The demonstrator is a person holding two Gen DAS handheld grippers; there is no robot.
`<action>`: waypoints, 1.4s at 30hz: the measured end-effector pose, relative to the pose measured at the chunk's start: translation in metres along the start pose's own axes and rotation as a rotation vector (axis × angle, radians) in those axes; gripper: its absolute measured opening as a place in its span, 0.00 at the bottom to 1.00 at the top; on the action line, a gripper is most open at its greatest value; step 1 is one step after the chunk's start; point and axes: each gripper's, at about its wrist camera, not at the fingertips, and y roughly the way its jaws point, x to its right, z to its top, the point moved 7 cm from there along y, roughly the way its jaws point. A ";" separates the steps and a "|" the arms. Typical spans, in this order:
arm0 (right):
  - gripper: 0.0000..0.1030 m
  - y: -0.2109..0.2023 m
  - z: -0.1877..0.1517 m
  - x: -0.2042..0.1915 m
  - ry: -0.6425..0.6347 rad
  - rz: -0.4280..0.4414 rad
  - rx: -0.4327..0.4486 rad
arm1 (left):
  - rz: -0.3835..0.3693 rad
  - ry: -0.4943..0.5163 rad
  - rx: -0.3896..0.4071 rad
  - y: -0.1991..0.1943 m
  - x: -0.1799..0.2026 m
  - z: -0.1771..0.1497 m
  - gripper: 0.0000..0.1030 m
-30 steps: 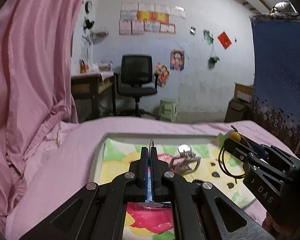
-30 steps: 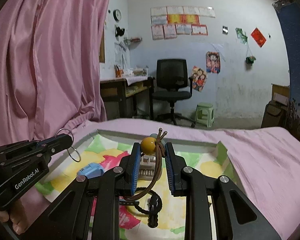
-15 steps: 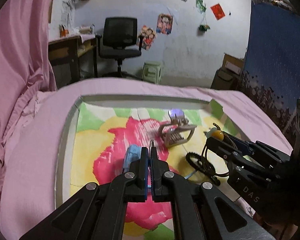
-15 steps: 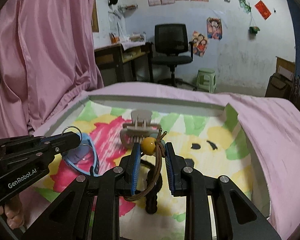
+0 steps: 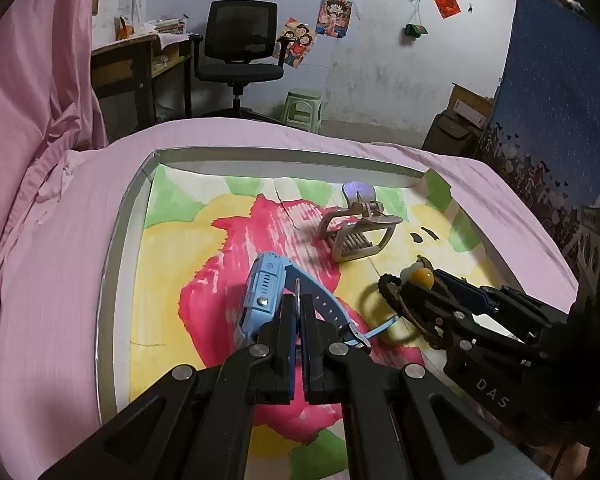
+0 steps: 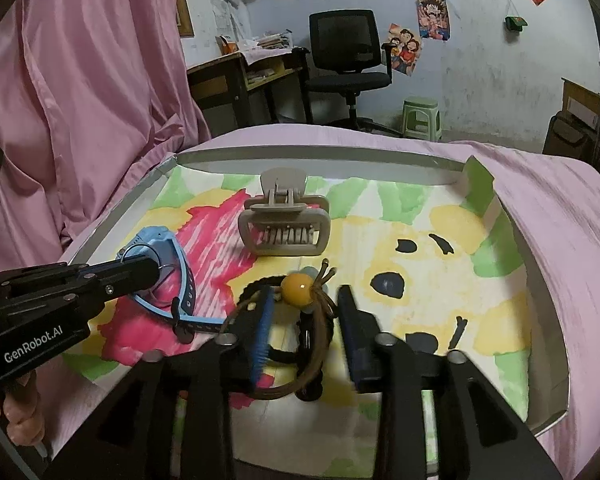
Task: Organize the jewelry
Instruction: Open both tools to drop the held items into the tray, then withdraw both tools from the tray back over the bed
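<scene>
Since a moment ago both grippers have dropped toward the tray (image 6: pixel 548 280), and the right gripper (image 6: pixel 304 312) has spread its fingers, so the brown hair tie (image 6: pixel 312 352) with its glossy amber bead (image 6: pixel 300 288) lies loose between them, loop trailing back. Left gripper (image 5: pixel 298 312) is pinched on a thin metal ring (image 5: pixel 298 292), apparently edge-on, just above the blue watch (image 6: pixel 168 256). Ahead sits a beige claw clip (image 6: pixel 284 224), teeth facing the grippers.
</scene>
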 end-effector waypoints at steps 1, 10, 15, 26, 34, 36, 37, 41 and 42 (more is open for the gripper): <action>0.38 -0.002 0.000 0.001 0.005 0.001 0.007 | 0.001 -0.001 -0.002 0.000 0.000 0.000 0.03; 0.53 -0.028 0.003 0.004 0.017 0.005 0.100 | -0.004 -0.022 0.044 -0.017 -0.002 -0.004 0.04; 0.60 -0.051 0.009 0.008 0.028 0.003 0.175 | 0.003 -0.035 0.072 -0.027 -0.004 -0.007 0.16; 0.69 -0.102 0.007 0.013 0.040 0.004 0.309 | 0.036 -0.016 0.240 -0.074 0.000 -0.007 0.59; 0.83 -0.159 -0.004 0.017 0.013 -0.020 0.440 | 0.053 -0.020 0.374 -0.115 0.011 -0.022 0.83; 0.85 -0.168 -0.009 0.019 0.015 -0.027 0.449 | 0.070 -0.015 0.412 -0.127 0.015 -0.029 0.89; 0.85 -0.172 -0.012 0.020 0.015 -0.027 0.451 | 0.076 -0.013 0.423 -0.131 0.016 -0.031 0.91; 0.87 -0.186 -0.023 0.023 0.006 -0.037 0.462 | 0.087 -0.006 0.468 -0.148 0.024 -0.044 0.94; 0.88 -0.190 -0.026 0.023 0.003 -0.041 0.466 | 0.086 -0.006 0.477 -0.151 0.025 -0.046 0.96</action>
